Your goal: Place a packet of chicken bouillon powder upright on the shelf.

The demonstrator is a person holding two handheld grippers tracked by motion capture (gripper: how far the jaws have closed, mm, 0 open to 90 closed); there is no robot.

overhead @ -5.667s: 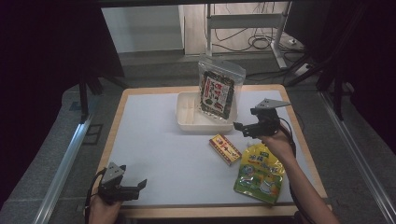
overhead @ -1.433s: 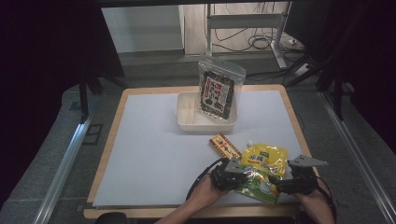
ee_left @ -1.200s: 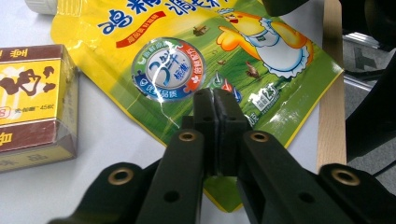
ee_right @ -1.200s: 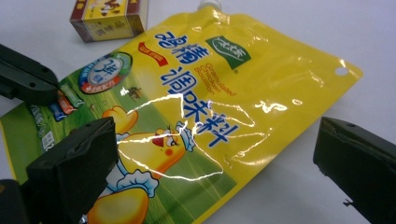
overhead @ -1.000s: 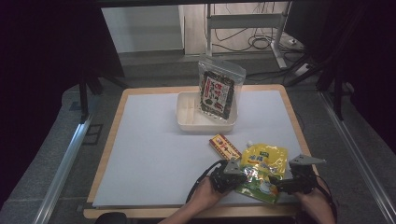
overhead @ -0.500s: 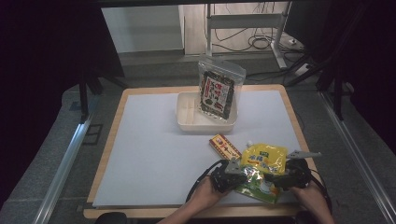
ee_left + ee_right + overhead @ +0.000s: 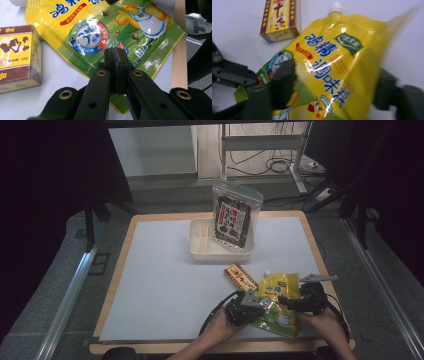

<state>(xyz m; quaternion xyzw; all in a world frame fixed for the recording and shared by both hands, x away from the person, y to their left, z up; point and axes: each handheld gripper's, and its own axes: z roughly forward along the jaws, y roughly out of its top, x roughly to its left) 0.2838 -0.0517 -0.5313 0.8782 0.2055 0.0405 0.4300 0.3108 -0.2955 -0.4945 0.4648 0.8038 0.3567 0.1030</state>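
Left tool (image 7: 115,53) jaws together on yellow pouch (image 7: 105,32) edge; right tool (image 7: 337,82) wide astride pouch, per gripper views.

Motion-blurred pouch (image 7: 332,67) right edge.

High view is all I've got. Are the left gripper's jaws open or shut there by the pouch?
Observer: Shut. The left gripper has its pads pressed together over the pouch, near its lower edge.
Operator: And the right one?
Observer: The right gripper is open, with one jaw on each side of the pouch.
Operator: Which face of the pouch is up?
Observer: The printed front, showing a cartoon chick in a chef's hat.
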